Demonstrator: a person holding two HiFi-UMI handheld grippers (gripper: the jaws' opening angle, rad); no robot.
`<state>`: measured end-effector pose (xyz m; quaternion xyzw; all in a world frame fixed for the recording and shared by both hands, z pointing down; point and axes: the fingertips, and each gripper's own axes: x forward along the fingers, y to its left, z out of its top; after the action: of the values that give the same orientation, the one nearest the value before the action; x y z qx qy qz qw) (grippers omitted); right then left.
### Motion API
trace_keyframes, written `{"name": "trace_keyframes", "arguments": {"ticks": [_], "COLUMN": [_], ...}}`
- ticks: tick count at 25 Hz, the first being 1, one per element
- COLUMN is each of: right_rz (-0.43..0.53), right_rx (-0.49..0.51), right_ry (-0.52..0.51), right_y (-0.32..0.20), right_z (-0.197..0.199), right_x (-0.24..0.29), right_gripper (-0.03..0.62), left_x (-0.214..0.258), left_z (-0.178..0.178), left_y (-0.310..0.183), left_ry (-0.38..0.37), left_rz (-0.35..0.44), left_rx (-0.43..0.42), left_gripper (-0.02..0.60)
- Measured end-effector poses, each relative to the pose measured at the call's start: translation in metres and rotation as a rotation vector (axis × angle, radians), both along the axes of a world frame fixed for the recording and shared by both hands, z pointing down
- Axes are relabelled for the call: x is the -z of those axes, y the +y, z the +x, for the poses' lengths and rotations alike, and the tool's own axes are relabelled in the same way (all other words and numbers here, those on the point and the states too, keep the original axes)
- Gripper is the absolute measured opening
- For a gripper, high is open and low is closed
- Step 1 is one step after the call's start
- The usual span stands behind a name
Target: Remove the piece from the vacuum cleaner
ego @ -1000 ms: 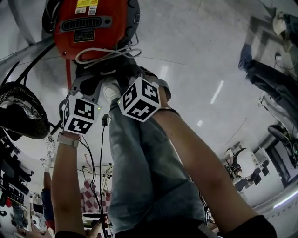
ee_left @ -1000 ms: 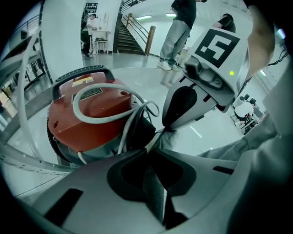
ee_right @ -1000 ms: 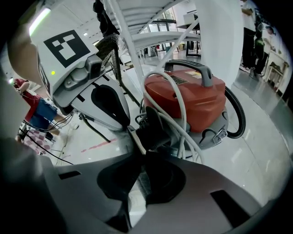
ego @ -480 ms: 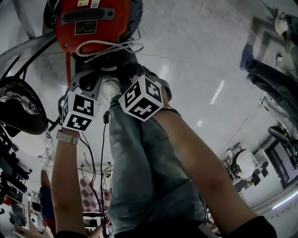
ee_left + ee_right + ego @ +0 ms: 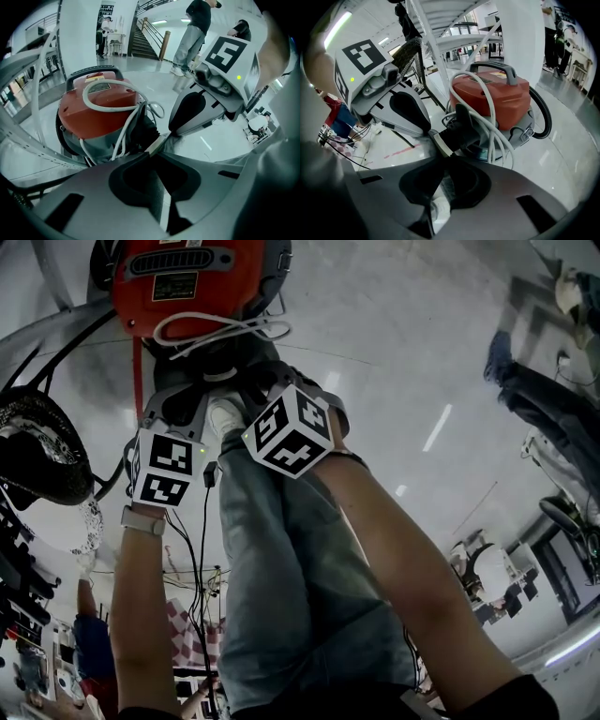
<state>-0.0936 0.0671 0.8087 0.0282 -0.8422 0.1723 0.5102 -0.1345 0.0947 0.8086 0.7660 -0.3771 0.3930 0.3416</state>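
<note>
Both grippers drawn slightly back from the red vacuum cleaner (image 5: 183,306) since a second ago, left gripper (image 5: 158,142) and right gripper (image 5: 440,151) each pinched nearly closed on the pale-banded end of the black hose piece (image 5: 461,131), piece reaching to the vacuum's front beneath the white cord (image 5: 220,329).

The red vacuum cleaner (image 5: 183,287) stands upright, far left, white cord (image 5: 220,329) looped on top. Its black, pale-banded piece (image 5: 458,133) juts nearward.

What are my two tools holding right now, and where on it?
The left tool and right tool both look shut on the black tube piece with a pale band, at its banded end, away from the red vacuum cleaner.
</note>
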Motion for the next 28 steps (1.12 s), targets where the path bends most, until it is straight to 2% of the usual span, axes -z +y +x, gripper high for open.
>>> {"name": "trace_keyframes", "arguments": {"ticks": [15,28], "right_rz": [-0.017,-0.046], "right_rx": [0.008,-0.040], "right_ry": [-0.017,0.001], "right_y": [-0.003,0.016], "right_z": [-0.001,0.005], "right_x": [-0.002,-0.003], "right_gripper": [0.067,0.061], "left_x": [0.004,0.003], "left_z": [0.004,0.003], "left_y": [0.004,0.009], "left_ry": [0.046,0.019], "left_rz": [-0.051,-0.039], "left_rx": [0.068,0.022], "left_gripper": [0.054,0.054]}}
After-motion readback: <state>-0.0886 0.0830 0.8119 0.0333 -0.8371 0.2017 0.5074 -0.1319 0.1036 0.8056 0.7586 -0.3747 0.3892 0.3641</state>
